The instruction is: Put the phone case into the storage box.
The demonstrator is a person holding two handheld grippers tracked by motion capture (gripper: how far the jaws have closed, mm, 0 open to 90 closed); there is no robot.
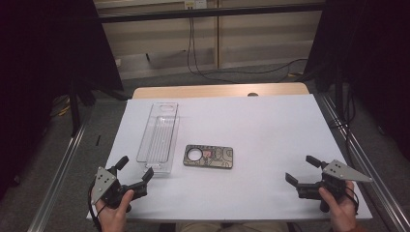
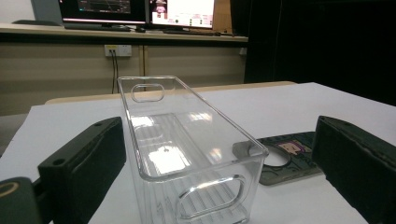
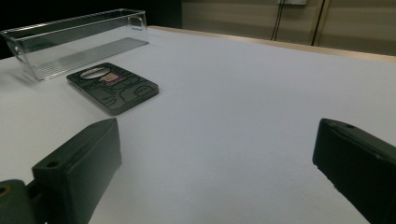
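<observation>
One clear bin (image 1: 158,137) stands on the bench (image 1: 270,125); one phone case (image 1: 208,156) lies just beside it, so two loose things in all; the bin has two handle slots, one at each end, and the case has one round hole. Two grippers are in the high view, the left gripper (image 1: 136,170) and the right gripper (image 1: 302,169), one per hand; each has two black fingers (image 2: 84,163), four altogether. Two screens glow beyond the bench in the left gripper view.
</observation>
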